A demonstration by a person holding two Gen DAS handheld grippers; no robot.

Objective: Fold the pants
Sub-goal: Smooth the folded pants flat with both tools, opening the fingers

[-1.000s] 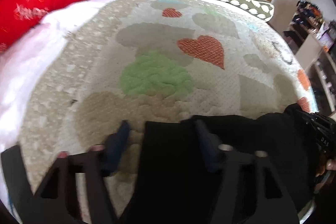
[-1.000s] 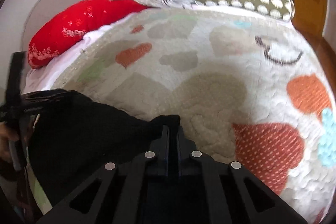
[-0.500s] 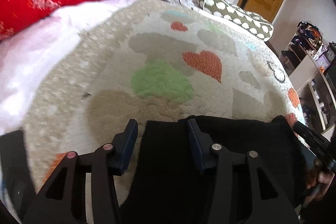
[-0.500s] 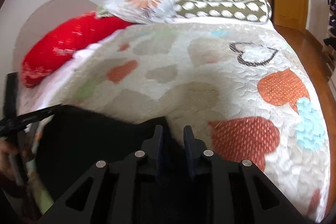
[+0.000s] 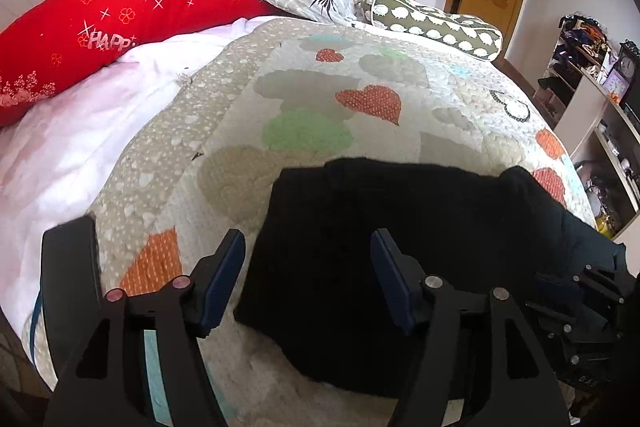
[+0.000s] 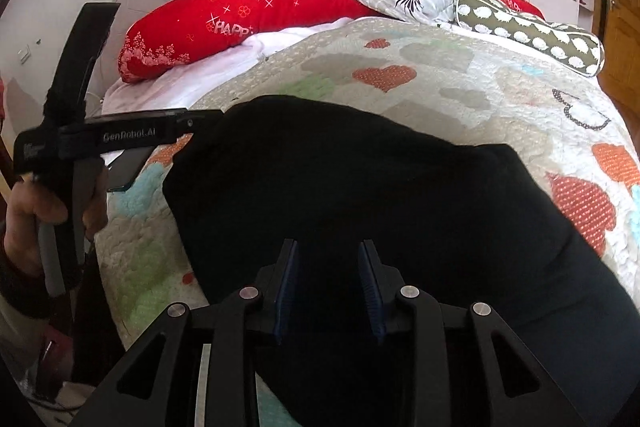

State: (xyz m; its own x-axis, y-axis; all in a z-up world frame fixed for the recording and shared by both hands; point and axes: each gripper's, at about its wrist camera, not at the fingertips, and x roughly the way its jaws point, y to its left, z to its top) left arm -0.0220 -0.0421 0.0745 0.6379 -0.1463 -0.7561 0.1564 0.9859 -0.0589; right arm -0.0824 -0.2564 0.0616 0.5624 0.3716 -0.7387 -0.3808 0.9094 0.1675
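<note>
Left wrist view: black pants [image 5: 384, 247] lie folded on the quilt [image 5: 248, 115], long axis left-to-right across the lower frame; left tongs [image 5: 308, 247] and right tongs [image 6: 328, 259] both spread (gripping nothing).

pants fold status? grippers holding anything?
Done: black pants lie in a compact dark block on the heart-print quilt. In hand: nothing; left gripper and right gripper both stand open above the fabric. Left: can't tell how many folds are in; possibly one more, or just tidying.

"HAPP" stands in silver letters on the red pillow [image 6: 256, 23]; "GenRobot.AI" on the left gripper [image 6: 128, 135].
</note>
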